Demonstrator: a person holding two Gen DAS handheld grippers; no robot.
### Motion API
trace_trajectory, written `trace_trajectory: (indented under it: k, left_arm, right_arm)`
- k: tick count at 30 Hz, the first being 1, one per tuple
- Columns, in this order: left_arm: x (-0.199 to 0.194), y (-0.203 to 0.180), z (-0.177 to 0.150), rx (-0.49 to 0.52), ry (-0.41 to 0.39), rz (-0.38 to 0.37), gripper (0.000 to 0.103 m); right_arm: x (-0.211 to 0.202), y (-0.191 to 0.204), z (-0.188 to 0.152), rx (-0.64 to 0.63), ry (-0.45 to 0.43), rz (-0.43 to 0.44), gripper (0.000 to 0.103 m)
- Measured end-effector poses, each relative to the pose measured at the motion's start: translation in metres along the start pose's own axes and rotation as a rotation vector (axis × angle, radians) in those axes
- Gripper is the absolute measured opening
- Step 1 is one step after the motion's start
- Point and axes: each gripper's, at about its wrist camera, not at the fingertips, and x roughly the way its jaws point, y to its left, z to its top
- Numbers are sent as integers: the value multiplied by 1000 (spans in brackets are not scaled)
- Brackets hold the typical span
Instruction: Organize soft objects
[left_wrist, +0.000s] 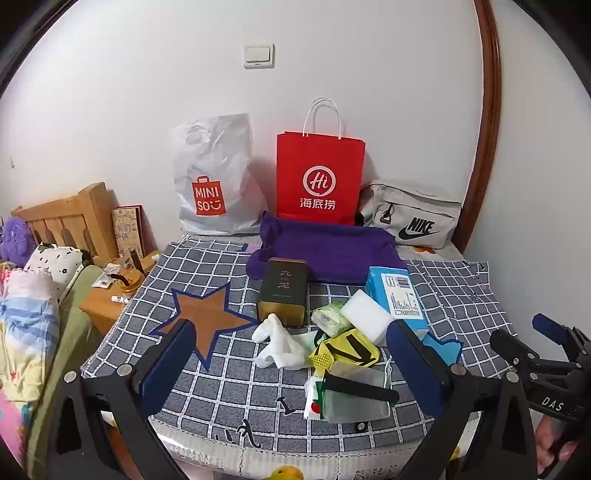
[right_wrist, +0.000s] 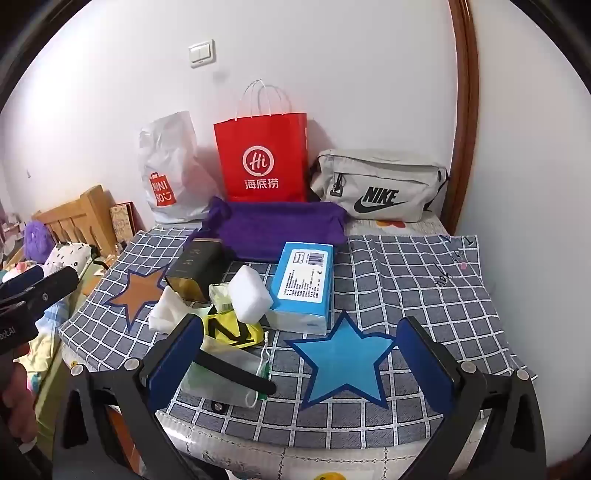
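Both the left gripper (left_wrist: 291, 354) and the right gripper (right_wrist: 299, 350) are held fully spread, empty. The sock (left_wrist: 279, 343) is judged limp and light, best pinched at its bunched middle.

Two star patches on the checked cloth (right_wrist: 406, 280): one brown star (left_wrist: 207, 321) near its left edge, one blue star (right_wrist: 341, 356) near its front edge. Three bags along the back edge: one white Miniso bag (left_wrist: 218, 177), one red paper bag (left_wrist: 319, 177), one grey Nike pouch (left_wrist: 413, 216). One purple towel (left_wrist: 325, 251), one dark tin (left_wrist: 282, 295), one blue tissue pack (right_wrist: 303, 284), one white sponge (right_wrist: 249, 295), one white sock (left_wrist: 279, 341)
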Motion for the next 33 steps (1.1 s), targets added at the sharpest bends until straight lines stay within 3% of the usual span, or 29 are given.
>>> trace_trajectory:
  k: [8,33]
  left_arm:
    - [-2,-1,0,20,8,-7,103]
    - [-5,-3,1,25,9,7,103]
  right_arm:
    - [-10,3,1,-12,-42,11,103]
    - [-15,2,-2,2,-29,36,103]
